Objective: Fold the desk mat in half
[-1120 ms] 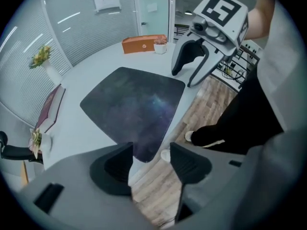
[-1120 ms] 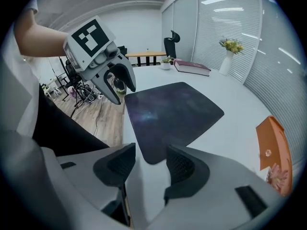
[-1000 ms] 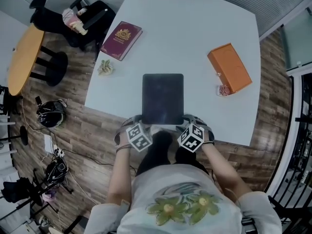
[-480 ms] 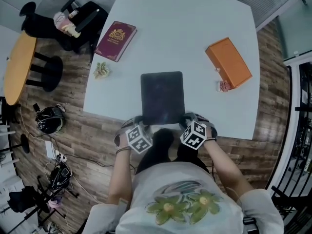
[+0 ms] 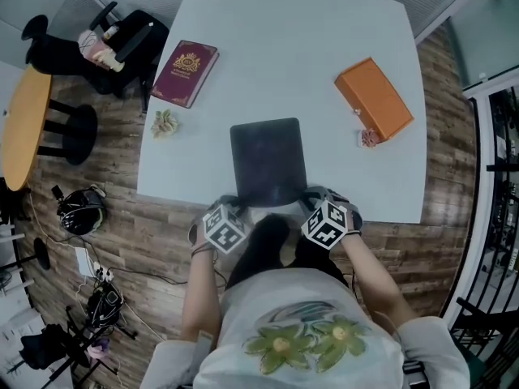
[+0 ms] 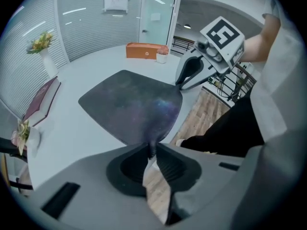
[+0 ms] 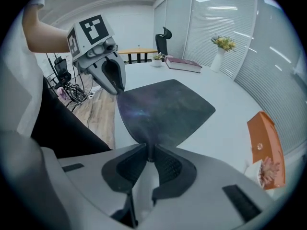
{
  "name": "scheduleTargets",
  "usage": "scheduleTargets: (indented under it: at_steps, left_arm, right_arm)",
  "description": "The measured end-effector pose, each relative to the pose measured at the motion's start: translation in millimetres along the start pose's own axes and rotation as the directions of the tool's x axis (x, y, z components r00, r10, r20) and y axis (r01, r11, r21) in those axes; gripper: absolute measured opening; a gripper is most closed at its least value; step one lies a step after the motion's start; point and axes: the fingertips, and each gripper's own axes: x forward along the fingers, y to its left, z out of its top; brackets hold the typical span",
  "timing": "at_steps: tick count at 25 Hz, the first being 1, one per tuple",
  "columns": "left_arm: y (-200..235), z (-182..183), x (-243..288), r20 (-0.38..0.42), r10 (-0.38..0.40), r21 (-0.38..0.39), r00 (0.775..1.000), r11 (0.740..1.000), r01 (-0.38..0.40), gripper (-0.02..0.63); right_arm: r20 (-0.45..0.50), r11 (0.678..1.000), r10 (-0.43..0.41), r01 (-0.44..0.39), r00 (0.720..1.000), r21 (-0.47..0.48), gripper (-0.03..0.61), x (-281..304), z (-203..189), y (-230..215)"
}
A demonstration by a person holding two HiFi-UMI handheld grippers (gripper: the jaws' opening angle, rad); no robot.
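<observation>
My left gripper (image 5: 233, 205) is closing on the near left corner of the desk mat (image 5: 268, 160), its fingers (image 6: 169, 164) pressing the dark sheet between them. My right gripper (image 5: 310, 198) is closing the same way on the near right corner. The desk mat lies on the pale worktop (image 5: 308, 63), its near edge along the worktop's near edge. Past its far edge the surface is bare. The maroon book (image 5: 185, 73) sits far left by the worktop's edge and the orange box (image 5: 373, 100) far right, both well apart from the desk mat.
</observation>
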Motion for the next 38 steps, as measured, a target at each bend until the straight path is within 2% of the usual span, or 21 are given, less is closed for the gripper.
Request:
scheduleTargets:
  at_steps: [10, 14, 22, 26, 32, 38]
  left_arm:
    - [13, 18, -30, 0.153, 0.023, -0.072, 0.988, 0.997, -0.012, 0.04]
    - [19, 26, -43, 0.2, 0.034, -0.065, 0.979, 0.998, -0.021, 0.038]
    - [46, 45, -65, 0.298, 0.117, -0.091, 0.947, 0.991, -0.094, 0.034]
    - [56, 60, -78, 0.339, 0.165, -0.124, 0.926, 0.984, -0.13, 0.032]
    - [76, 79, -91, 0.382, 0.202, -0.158, 0.902, 0.976, -0.151, 0.032]
    - [101, 97, -101, 0.417, 0.224, -0.192, 0.881, 0.969, -0.156, 0.032]
  right_arm:
    - [0.084, 0.985, -0.08, 0.067, 0.993, 0.157, 0.063, -25, 22, -14]
    - [0.114, 0.969, -0.116, 0.087, 0.987, 0.229, 0.061, -39, 34, -21]
    - [0.177, 0.945, -0.184, 0.124, 0.967, 0.304, 0.054, -57, 60, -43]
    - [0.19, 0.925, -0.226, 0.149, 0.955, 0.35, 0.052, -64, 66, -56]
    - [0.221, 0.887, -0.259, 0.141, 0.94, 0.44, 0.052, -72, 78, -75]
    - [0.246, 0.883, -0.278, 0.147, 0.929, 0.445, 0.051, -78, 95, -98]
